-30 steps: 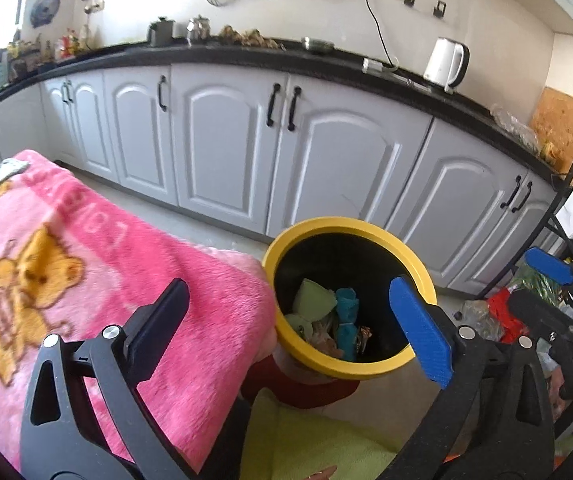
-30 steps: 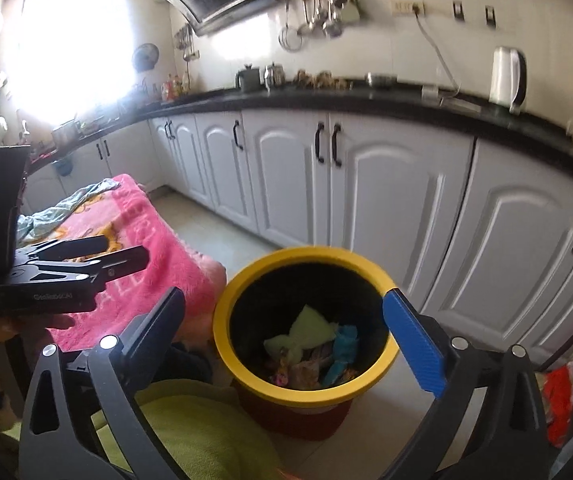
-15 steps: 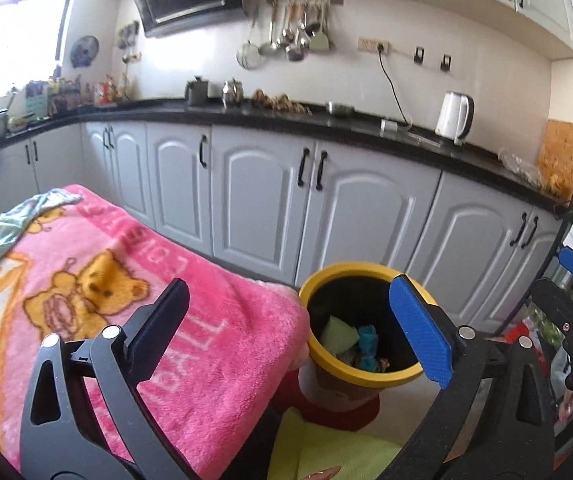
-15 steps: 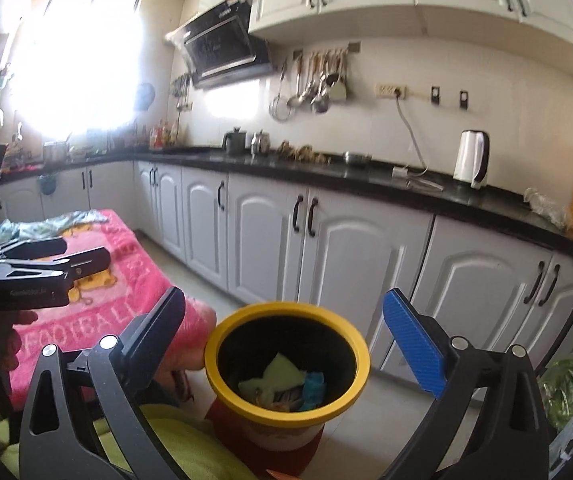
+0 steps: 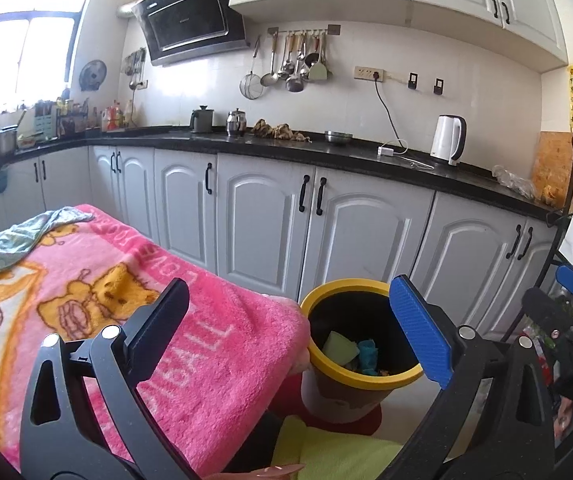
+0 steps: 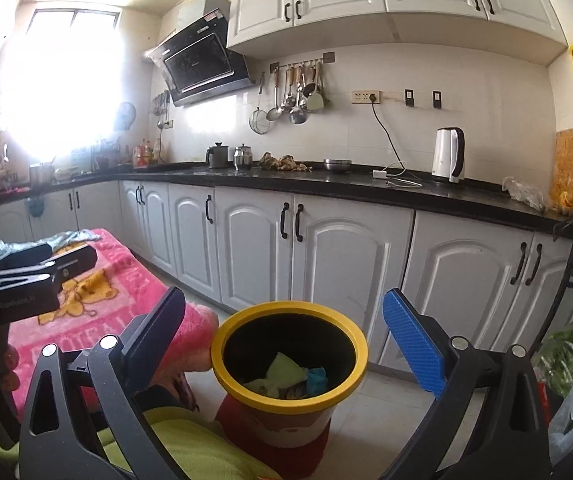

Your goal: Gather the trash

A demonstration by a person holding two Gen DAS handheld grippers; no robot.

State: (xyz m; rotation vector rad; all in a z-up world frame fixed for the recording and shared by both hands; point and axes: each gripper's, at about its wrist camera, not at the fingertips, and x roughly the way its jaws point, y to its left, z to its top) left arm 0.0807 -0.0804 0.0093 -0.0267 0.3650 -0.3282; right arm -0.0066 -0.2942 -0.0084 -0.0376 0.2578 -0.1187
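We have lifted both grippers back since a second ago. Left gripper [image 5: 290, 328] and right gripper [image 6: 284, 338] gape wide, empty. The bin [image 6: 222, 354] holding trash [image 6: 282, 368] stands near, right of the blanket [image 5: 222, 344].

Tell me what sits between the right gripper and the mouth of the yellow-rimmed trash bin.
Nothing visible. The right gripper is open and empty, and the trash bin mouth below is uncovered; the pink blanket lies to its left.

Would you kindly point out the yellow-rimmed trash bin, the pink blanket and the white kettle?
trash bin [image 6: 226, 376], right wrist view, yellow rim.
pink blanket [image 5: 214, 344], left wrist view, lettered corner.
white kettle [image 5: 446, 140], left wrist view, body.
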